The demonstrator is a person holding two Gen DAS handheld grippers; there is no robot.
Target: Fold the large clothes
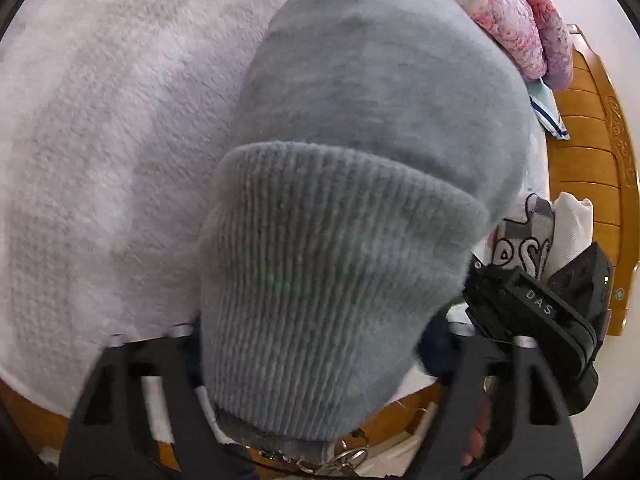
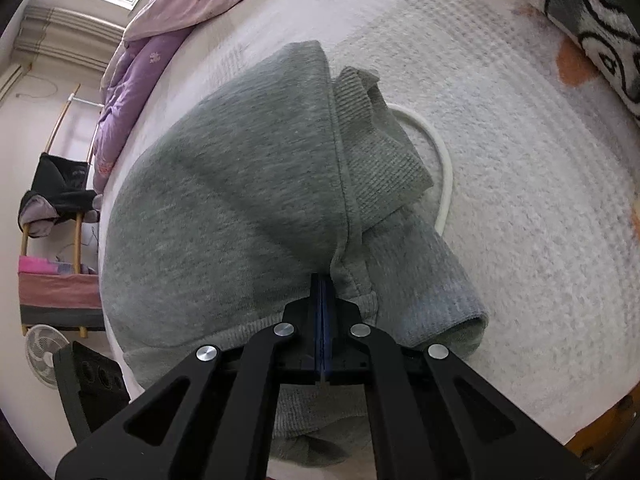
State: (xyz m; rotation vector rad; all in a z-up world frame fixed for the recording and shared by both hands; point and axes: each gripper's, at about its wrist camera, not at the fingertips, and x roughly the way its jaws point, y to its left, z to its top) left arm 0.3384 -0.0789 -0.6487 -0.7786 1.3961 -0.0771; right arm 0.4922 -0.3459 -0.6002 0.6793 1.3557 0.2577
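Mid-fold on the grey sweatshirt (image 2: 224, 216), which lies bunched on the white fleece blanket (image 2: 520, 160) over the bed, centre of the right wrist view. My right gripper (image 2: 323, 300) is closed, blue pads pressed together at the seam where the body meets a sleeve; a fold of fabric looks pinched at the tips, but I can't confirm how much. Ribbed cuff (image 2: 452, 312) trails to the lower right, a white cable (image 2: 444, 168) curves out from under the cloth.

Left wrist view: ribbed hem or cuff (image 1: 332, 280) fills the centre and drapes down between the fingers of my left gripper (image 1: 316, 364). Jaws stand partly apart; fingertips are buried under the knit, so I can't tell whether the pads bite.

Next move, my read: confirm the left grip, then carry both held points across together, keeping the cloth taut.

Hidden: sweatshirt's far edge and collar, and the left pads.
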